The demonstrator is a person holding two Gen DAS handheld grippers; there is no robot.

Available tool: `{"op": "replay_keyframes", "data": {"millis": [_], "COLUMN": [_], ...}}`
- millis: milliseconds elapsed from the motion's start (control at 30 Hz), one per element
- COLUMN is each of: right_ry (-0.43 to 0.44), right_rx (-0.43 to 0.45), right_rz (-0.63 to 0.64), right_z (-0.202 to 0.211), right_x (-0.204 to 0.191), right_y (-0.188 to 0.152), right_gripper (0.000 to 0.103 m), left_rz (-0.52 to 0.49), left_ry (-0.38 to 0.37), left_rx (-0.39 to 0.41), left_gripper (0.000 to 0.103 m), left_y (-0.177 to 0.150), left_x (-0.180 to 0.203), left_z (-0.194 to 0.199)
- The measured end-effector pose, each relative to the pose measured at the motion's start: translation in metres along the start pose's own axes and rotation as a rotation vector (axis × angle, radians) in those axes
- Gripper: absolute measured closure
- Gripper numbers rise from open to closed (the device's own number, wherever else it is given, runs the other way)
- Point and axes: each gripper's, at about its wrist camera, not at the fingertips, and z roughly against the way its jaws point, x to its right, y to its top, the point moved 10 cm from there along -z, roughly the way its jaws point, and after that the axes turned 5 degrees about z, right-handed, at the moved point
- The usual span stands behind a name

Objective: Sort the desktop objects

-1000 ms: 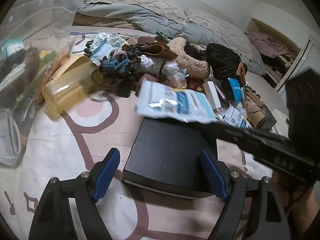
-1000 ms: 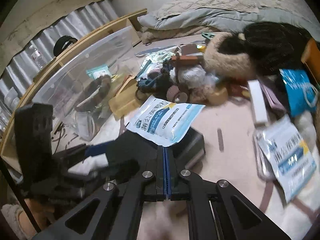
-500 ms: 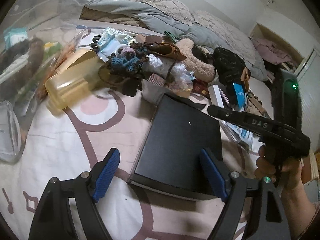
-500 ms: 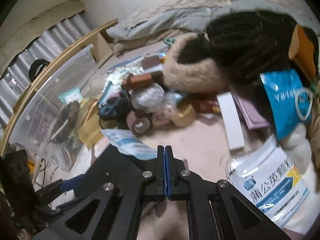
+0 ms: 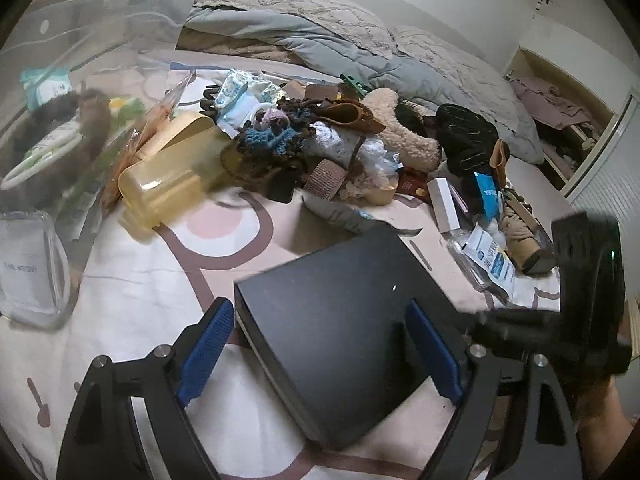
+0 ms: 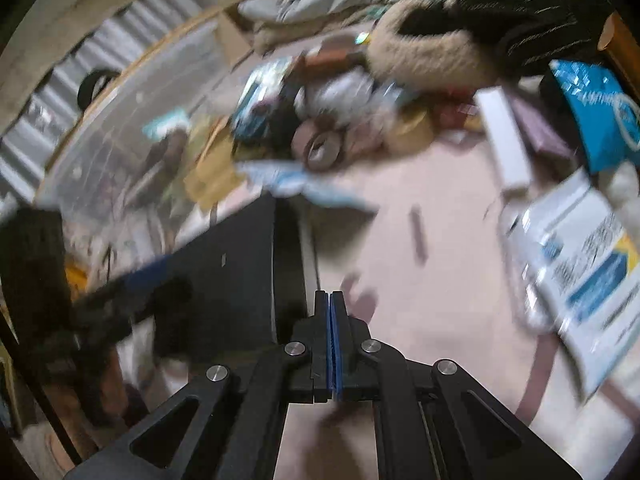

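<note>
The left gripper (image 5: 320,350) is pointing steeply downward, its jaws opening, with a flat black box lying between the blue pads (image 5: 206,346) and neither pad clearly pressing on it. The right gripper (image 6: 332,344) is also tilting downward, its jaws pressed fully together on nothing. In the left wrist view the right gripper is appearing at the right edge, blurred, with the person's hand (image 5: 596,412) wrapping its handle.

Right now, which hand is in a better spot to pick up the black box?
Probably the left. The left gripper already has the black box between its blue pads, jaws opening. The right gripper is shut and sits beside the box's edge.
</note>
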Motion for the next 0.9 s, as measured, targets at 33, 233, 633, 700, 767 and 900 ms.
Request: {"op": "replay_keyframes", "data": {"millis": [33,233,633,700,767,900], "right_ry": [-0.012,-0.017,-0.005,0.001,0.003,-0.011], "right_rx": [-0.016,0.001,0.051,0.047,0.040,0.031], "right_rz": [0.000,-0.100,-0.160,-0.152,-0.136,-0.092], "right_z": [-0.001,0.008,0.009,0.008,0.007,0.011], "right_x": [-0.001,0.007,0.020,0.018,0.014,0.007], "right_y": [-0.005,-0.014,-0.004,-0.005,-0.006,-0.008], "right_gripper": [0.096,0.096,0.096,0.096,0.096,0.096], "left_rz": [0.000,0.033,0.175,0.189,0.188,0.139], "left_ry": [0.002,0.012,-0.066,-0.112,-0.127,-0.146], "left_rx": [0.000,-0.010,-0.004,-0.025,-0.035,-0.038], "left_gripper": [0.015,0.015,0.017,0.017,0.017,0.017], "left_y": [0.000,-0.001,0.009,0.007,0.005,0.000], "left_x": [0.000,-0.012,-0.027,-0.020,-0.015,-0.001], "left_z": [0.000,0.001,-0.013,-0.016,-0.017,-0.017]}}
